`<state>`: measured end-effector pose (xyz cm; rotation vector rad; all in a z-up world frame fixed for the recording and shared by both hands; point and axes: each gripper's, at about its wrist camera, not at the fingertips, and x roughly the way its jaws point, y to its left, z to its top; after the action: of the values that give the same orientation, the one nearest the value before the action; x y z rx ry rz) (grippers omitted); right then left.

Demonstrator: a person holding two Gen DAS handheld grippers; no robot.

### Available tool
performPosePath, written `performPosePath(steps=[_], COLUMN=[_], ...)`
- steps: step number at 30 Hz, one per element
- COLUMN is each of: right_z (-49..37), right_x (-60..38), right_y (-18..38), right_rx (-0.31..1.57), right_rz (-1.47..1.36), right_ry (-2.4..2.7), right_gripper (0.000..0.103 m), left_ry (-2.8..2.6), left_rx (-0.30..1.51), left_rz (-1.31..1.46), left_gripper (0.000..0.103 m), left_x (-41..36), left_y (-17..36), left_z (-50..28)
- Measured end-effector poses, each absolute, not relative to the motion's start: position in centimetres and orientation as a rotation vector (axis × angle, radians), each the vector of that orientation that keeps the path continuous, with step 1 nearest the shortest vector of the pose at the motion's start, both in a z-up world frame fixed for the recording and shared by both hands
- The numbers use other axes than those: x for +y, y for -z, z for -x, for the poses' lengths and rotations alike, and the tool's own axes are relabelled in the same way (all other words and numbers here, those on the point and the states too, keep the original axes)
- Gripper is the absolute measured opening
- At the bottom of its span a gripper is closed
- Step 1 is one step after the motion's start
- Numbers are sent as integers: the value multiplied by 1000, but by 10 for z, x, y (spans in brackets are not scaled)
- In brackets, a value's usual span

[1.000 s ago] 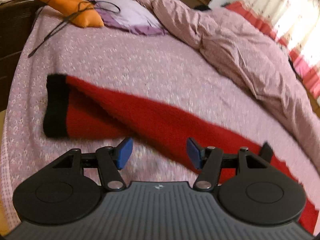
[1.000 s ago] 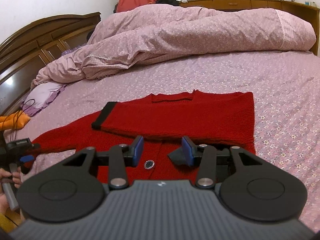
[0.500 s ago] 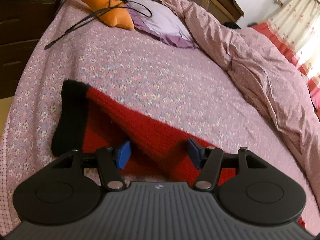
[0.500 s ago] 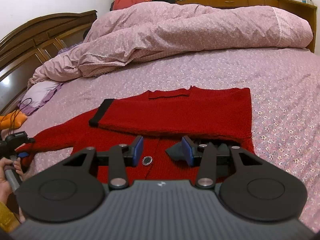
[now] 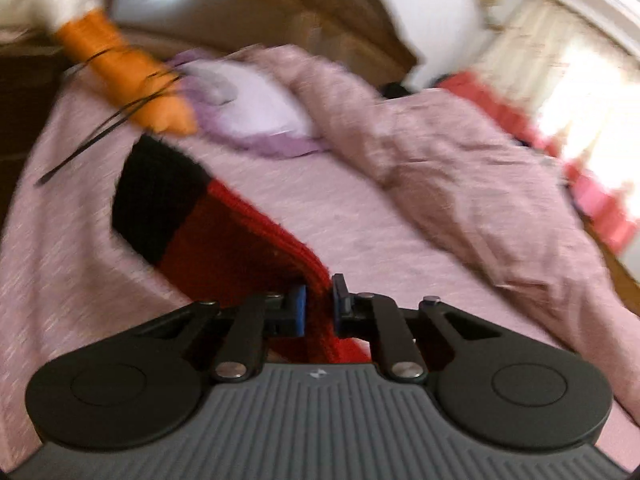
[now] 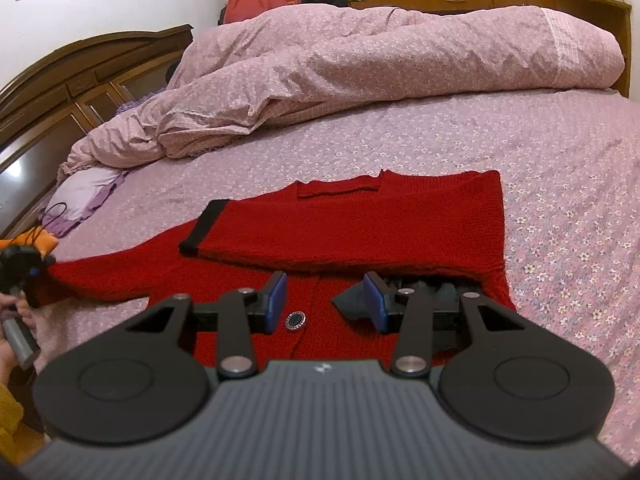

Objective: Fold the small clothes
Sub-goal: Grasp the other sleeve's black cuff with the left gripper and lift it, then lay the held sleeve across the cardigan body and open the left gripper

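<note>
A red knit cardigan [image 6: 360, 224] with black cuffs lies on the bed. One sleeve is folded across its body, its black cuff [image 6: 202, 228] at the left. The other sleeve [image 6: 104, 276] stretches out to the left. My left gripper [image 5: 318, 312] is shut on that red sleeve [image 5: 248, 248], just behind its black cuff [image 5: 156, 196], and lifts it off the sheet; it also shows in the right wrist view [image 6: 24, 264]. My right gripper [image 6: 326, 304] is open and empty, low over the cardigan's button front near a dark button [image 6: 295, 321].
A bunched pink duvet [image 6: 380, 64] lies across the far half of the bed. A lilac pillow [image 5: 248, 108], an orange cushion [image 5: 132, 80] and a black cord [image 5: 100, 132] lie by the wooden headboard [image 6: 80, 84]. Flowered sheet [image 6: 560, 208] spreads right of the cardigan.
My left gripper has closed on the outstretched sleeve and raised it, swinging fast enough to blur the view. My right gripper has stayed open over the button front, creeping slightly forward.
</note>
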<state>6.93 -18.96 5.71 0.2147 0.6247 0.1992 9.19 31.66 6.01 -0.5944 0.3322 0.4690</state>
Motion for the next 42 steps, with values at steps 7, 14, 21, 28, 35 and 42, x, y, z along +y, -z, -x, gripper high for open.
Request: performPosePath(steps=[7,14,21,28,35,42], right_z=[-67,-64,-60,-59,-59,-59], right_x=[-193,-200,-208,-217,-221,-228], right_y=[-57,-56,-57,-53,-50,-47], right_rx=[617,607,594,596,590,591], right_rz=[-232,-250,-270,-296,-310,-320], right_ry=[-205,-192,-179,-160,-144,-124], right_gripper=[45,45,45,45,45,45], left_ry=[-215,3,151,249,352,400], left_rx=[237,206,256,368,535,682], left_rz=[481,418,406,385,294,193], left_gripper=[14,14,14,14,15,19], left_x=[259,181,109,53,-4,-30], left_y=[-117,-150,-143,-110,-64,-22], left_z=[-110,-130,-148,-156,-178,-183])
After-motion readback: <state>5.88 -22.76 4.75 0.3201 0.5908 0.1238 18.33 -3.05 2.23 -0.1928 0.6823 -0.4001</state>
